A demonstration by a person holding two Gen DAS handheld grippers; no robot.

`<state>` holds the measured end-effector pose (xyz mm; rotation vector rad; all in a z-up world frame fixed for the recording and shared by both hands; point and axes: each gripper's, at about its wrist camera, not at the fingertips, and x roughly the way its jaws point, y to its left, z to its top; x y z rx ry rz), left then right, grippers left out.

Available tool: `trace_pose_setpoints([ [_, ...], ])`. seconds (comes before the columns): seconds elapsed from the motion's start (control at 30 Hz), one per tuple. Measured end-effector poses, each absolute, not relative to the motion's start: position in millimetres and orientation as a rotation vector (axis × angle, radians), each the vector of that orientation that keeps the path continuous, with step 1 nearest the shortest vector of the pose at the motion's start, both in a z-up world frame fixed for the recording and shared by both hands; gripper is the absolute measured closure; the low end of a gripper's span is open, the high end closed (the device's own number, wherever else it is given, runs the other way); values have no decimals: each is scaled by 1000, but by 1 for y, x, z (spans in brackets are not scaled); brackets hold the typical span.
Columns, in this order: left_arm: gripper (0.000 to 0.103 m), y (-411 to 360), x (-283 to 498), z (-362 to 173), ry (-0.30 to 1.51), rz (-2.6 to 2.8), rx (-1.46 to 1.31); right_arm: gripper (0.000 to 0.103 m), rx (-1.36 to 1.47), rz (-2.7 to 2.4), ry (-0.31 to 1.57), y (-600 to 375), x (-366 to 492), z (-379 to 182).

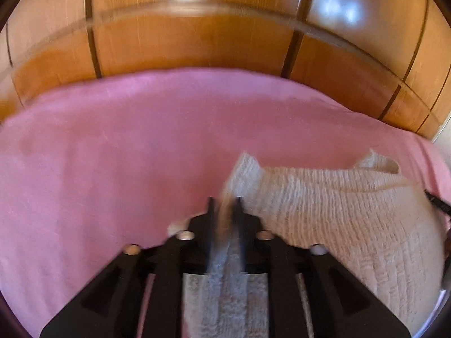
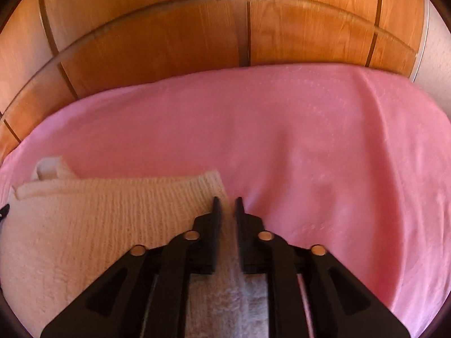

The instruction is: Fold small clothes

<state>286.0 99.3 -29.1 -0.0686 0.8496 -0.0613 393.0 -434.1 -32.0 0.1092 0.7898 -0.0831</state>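
A cream ribbed knit garment (image 1: 338, 219) lies doubled over on a pink bed cover (image 1: 112, 155). In the left wrist view, one of its corners sticks up just beyond my left gripper (image 1: 225, 200). The jaws stand slightly apart, with a blurred strip of the knit lying in the gap. In the right wrist view the garment (image 2: 98, 219) spreads to the left. Its other corner lies against the left finger of my right gripper (image 2: 227, 200). Those jaws are open, with knit fabric showing between them lower down.
The pink bed cover (image 2: 310, 140) stretches ahead with soft creases on the right. Behind it stand wooden panelled doors (image 2: 169, 42) (image 1: 197, 48). A dark piece, which I cannot identify, shows at the garment's far side (image 1: 435, 204).
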Motion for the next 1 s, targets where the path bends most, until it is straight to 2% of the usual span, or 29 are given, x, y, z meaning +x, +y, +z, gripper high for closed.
trace_pose_setpoints([
  [0.13, 80, 89, 252, 8, 716, -195, -44, 63, 48, 15, 679, -411, 368, 8],
  [0.2, 80, 76, 244, 12, 724, -300, -23, 63, 49, 139, 676, -390, 359, 19],
  [0.23, 77, 70, 244, 12, 738, -327, -17, 63, 50, 198, 689, -379, 358, 21],
  [0.27, 62, 61, 245, 6, 774, -367, -10, 63, 50, 256, 707, -367, 356, 20],
  [0.3, 54, 54, 249, -1, 809, -392, -3, 62, 43, 300, 729, -353, 356, 17],
  [0.37, 52, 42, 256, -19, 878, -397, 9, 60, 16, 347, 786, -330, 360, 5],
  [0.4, 54, 38, 260, -29, 919, -405, 1, 60, -6, 360, 832, -317, 365, -5],
  [0.47, 79, 35, 258, -39, 921, -405, -17, 63, -30, 364, 899, -303, 372, -26],
  [0.5, 90, 33, 253, -38, 905, -406, -11, 77, -49, 363, 909, -296, 372, -35],
  [0.53, 98, 33, 249, -35, 887, -400, -12, 87, -65, 359, 896, -292, 371, -38],
  [0.6, 100, 33, 240, -27, 838, -387, -6, 99, -68, 343, 867, -292, 368, -35],
  [0.63, 100, 30, 236, -22, 812, -380, 7, 101, -59, 340, 846, -293, 366, -31],
  [0.87, 100, 31, 253, 1, 696, -325, -50, 102, -3, 297, 680, -303, 355, 3],
  [1.0, 100, 13, 275, -26, 745, -240, 48, 103, -43, 236, 718, -297, 372, -15],
])
